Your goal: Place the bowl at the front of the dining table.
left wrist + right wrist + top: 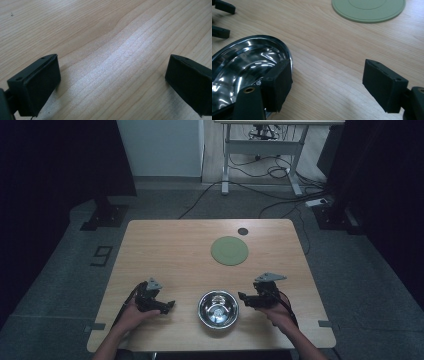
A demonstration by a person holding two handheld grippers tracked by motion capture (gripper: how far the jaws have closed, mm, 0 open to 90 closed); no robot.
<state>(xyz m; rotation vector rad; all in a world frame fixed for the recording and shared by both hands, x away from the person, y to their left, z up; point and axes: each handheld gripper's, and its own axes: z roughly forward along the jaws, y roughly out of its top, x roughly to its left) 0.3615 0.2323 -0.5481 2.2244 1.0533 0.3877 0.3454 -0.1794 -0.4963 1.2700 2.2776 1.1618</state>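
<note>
Pale wood grain ran across the surface (165,250) we worked at, dark floor and cables behind its far edge. Our thing in hand was the steel bowl (218,308), which stood upright near the near edge, about midway between the two front corners and between our grippers. We held the right gripper (325,86) just beside the bowl's rim with its jaws wide apart and clamped on nothing; one jaw sat right at the rim, though we could not tell whether it touched. The left gripper (111,80) hung over bare wood on the bowl's other side, jaws likewise apart and empty. We judged the bowl stiff, thin-walled and fairly light, its polished skin slippery and apt to skate or tip if pushed from one side. The rolled rim looked the surest hold, one jaw inside and one outside. A green mat (229,250) lay well apart, toward the far edge.
</note>
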